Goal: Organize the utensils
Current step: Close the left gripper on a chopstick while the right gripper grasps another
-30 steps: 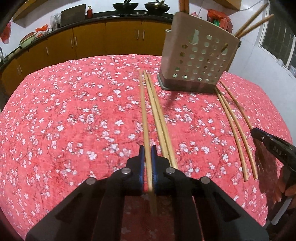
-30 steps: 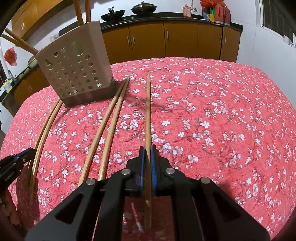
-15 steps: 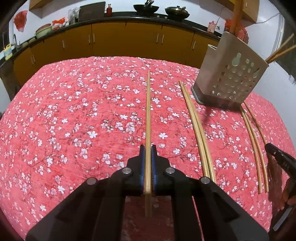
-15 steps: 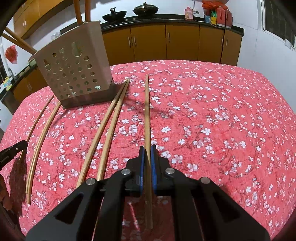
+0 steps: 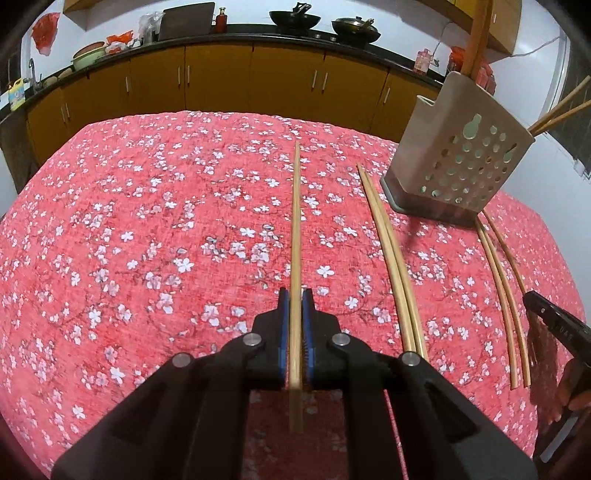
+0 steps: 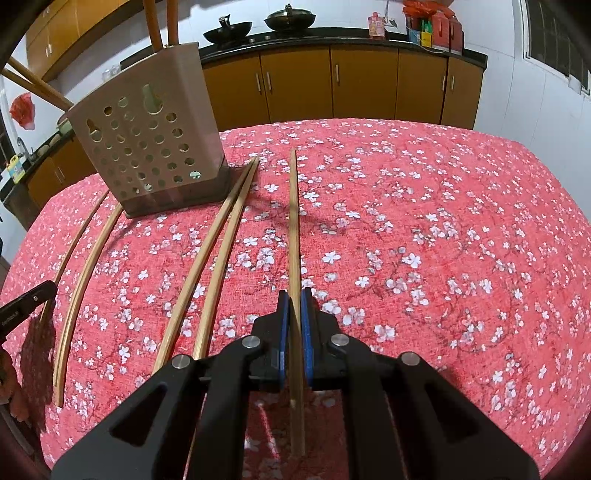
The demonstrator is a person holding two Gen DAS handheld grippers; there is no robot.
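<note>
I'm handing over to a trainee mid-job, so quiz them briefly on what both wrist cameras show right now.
1. True or false: the left gripper is shut on a chopstick.
2. In the right wrist view, the utensil holder stands A) left of the right gripper, B) right of it, C) behind the camera.
3. Fill in: ___ loose chopsticks lie between that holder and the right gripper's held chopstick.
Key: 1 true; 2 A; 3 two.

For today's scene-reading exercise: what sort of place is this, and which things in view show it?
Most likely a home kitchen. Woks sit on a dark counter over yellow-brown cabinets, and a perforated utensil holder stands on a floral tablecloth with chopsticks laid out on it.
</note>
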